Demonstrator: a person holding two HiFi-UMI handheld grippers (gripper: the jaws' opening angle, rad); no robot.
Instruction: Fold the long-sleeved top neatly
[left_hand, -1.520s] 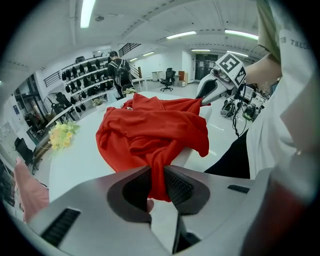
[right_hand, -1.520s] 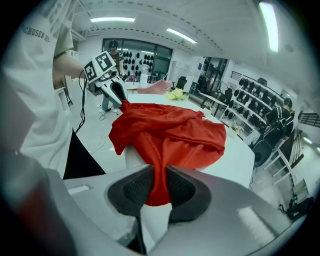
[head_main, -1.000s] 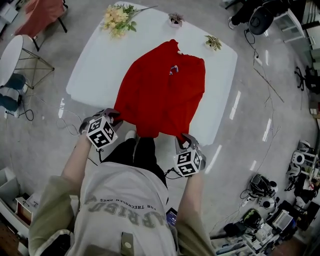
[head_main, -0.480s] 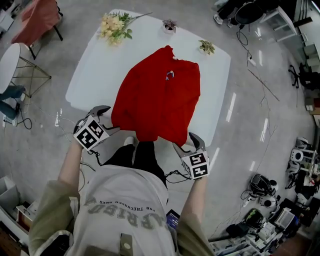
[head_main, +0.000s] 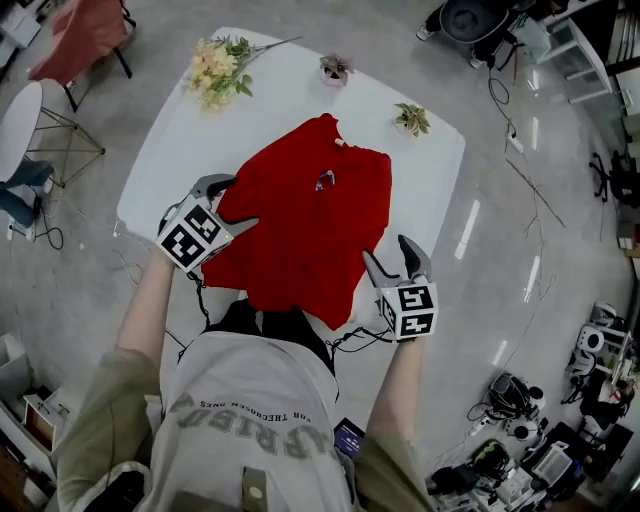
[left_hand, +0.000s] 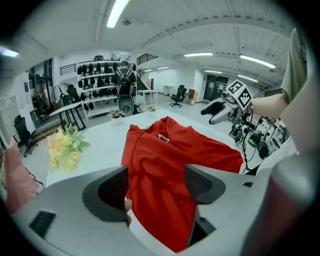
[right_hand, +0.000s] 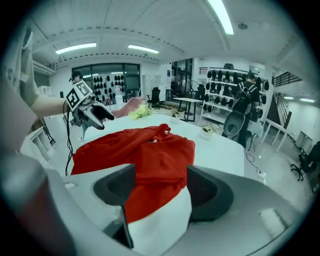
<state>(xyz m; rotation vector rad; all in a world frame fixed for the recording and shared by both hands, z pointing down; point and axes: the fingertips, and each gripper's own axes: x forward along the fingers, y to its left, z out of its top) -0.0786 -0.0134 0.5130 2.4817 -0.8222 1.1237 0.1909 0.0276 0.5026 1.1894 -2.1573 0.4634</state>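
Both grippers open, nothing held; red top flat on the table.

Left gripper (head_main: 238, 203) hangs over the top's (head_main: 310, 220) left edge and right gripper (head_main: 388, 250) just off its near right corner. Both sets of jaws have just come apart, and cloth shows beyond the gap but isn't pinched. The top lies on the white table (head_main: 190, 130), collar at the far side, hem spilling slightly over the near edge toward me. I see no sleeves spread out, so they're likely already folded in. Judging by the soft creases it's light, limp fabric with no stiffness, and it may slide on the smooth tabletop. I'd best take it at the two hem corners, pinching every layer together, and lift evenly so it doesn't sag or skew.
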